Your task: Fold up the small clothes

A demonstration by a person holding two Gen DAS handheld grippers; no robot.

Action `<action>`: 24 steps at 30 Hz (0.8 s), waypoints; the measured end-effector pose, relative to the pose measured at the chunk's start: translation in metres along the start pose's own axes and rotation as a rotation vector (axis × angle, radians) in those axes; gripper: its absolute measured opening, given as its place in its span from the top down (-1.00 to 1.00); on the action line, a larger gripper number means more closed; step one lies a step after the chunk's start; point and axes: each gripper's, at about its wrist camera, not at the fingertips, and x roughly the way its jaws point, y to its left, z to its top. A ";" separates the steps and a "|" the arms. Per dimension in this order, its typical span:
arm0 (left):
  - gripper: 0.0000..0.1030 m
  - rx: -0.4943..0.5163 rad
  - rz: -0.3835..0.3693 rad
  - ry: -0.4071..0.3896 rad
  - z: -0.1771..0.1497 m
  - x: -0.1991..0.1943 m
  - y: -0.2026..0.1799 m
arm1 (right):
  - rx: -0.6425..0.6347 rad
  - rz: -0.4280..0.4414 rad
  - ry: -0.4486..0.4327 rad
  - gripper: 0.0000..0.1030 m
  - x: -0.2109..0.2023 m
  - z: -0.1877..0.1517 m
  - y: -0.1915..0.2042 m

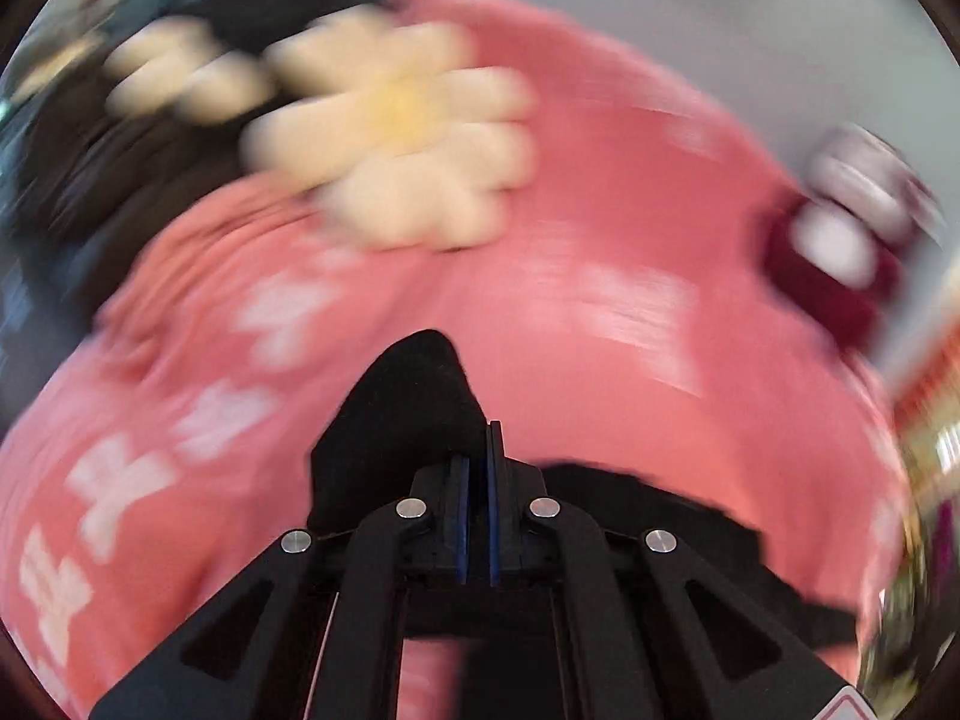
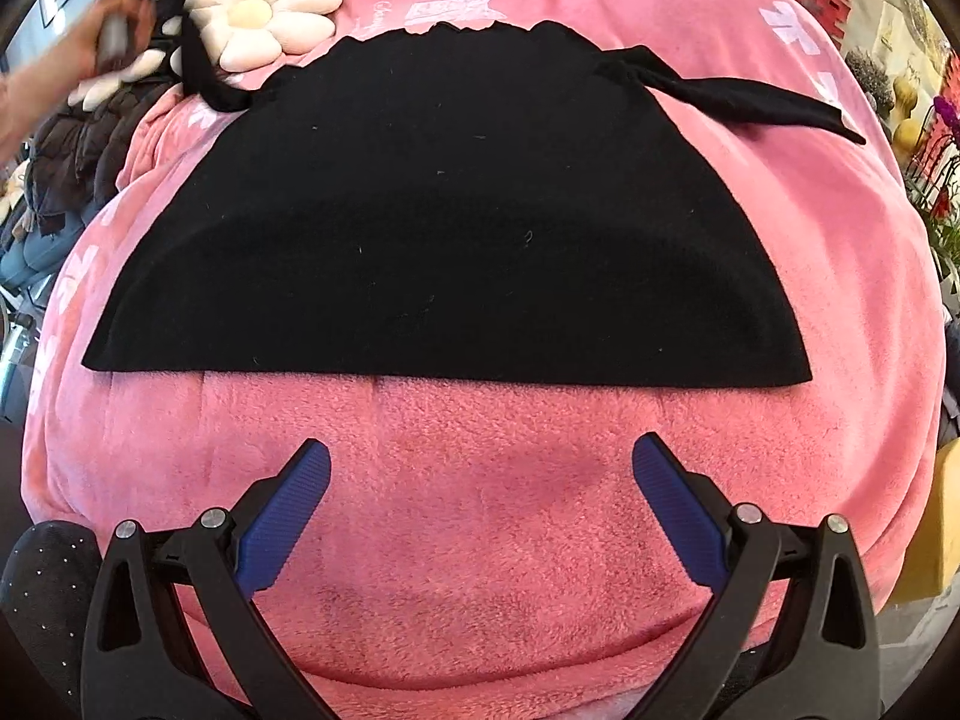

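A black garment [image 2: 444, 222] lies flat on a pink blanket [image 2: 480, 516], with one sleeve [image 2: 762, 99] stretched to the far right and the other at the far left. My right gripper [image 2: 480, 468] is open and empty, above the blanket just short of the garment's near hem. My left gripper [image 1: 478, 468] is shut on a piece of the black cloth [image 1: 414, 408], held above the pink blanket [image 1: 600, 360]; that view is blurred by motion. In the right wrist view a blurred hand [image 2: 114, 24] works at the garment's far left sleeve.
A cream daisy cushion [image 2: 264, 12] lies at the blanket's far left, also in the left wrist view [image 1: 408, 132]. Dark padded clothes [image 2: 78, 138] are piled left of the blanket. A dark red and white object [image 1: 840, 240] sits at the right. Plants and ornaments [image 2: 936, 138] stand far right.
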 end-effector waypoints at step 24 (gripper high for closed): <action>-0.57 0.001 0.074 0.354 -0.216 -0.006 0.000 | -0.165 0.059 -0.078 -0.55 0.128 0.375 0.063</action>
